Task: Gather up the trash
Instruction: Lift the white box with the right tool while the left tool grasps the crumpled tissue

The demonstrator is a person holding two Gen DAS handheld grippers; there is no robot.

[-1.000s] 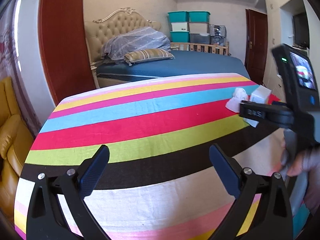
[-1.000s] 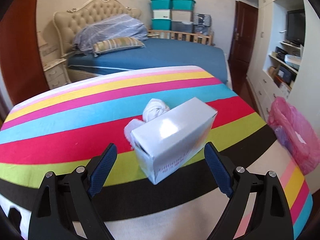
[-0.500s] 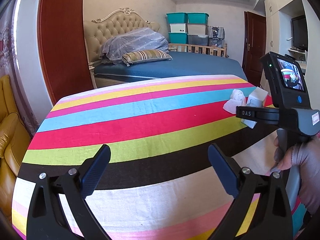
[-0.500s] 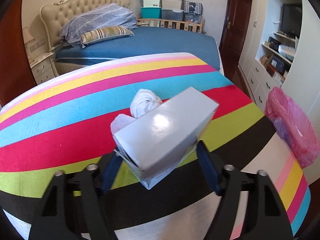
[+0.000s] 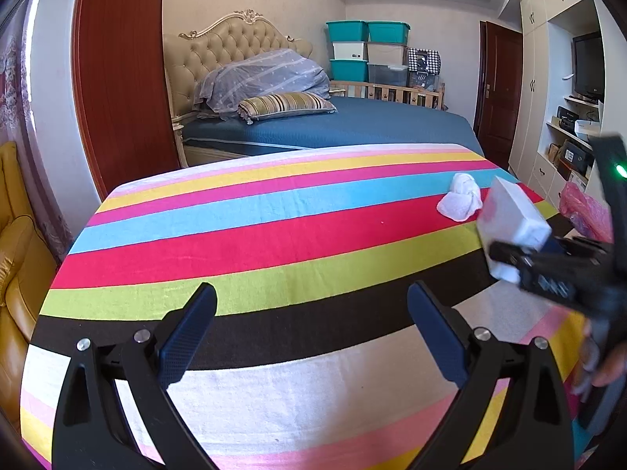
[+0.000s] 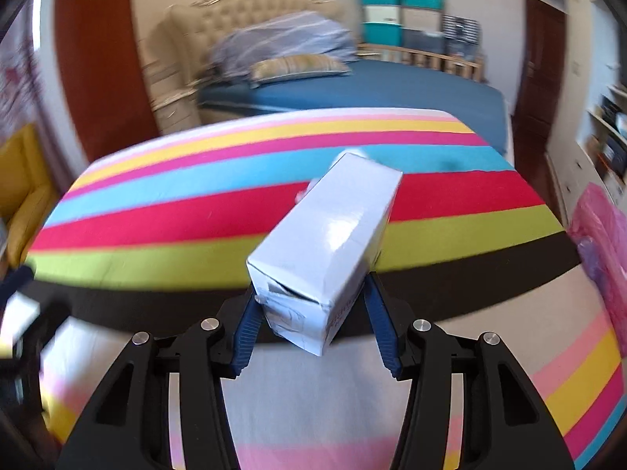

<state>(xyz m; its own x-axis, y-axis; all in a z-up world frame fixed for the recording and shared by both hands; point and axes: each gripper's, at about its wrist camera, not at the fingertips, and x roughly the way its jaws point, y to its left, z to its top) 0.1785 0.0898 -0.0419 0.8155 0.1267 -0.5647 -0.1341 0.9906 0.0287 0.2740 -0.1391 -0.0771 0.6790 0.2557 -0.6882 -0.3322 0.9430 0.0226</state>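
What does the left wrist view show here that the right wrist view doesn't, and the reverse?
Only the left wrist view: the crumpled white tissue on the striped cloth, and the left hand-held gripper, open and empty. Only the right wrist view: the right hand-held gripper, whose jaws have just been closing, pads pressed on the box's sides. Both: the white box and pink bag.

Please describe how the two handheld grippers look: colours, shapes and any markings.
Both are black frames with silver screws. The left gripper has dark blue textured fingers; the right gripper has brighter blue ribbed pads. From the left view, its body shows a green light and blurred white lettering.
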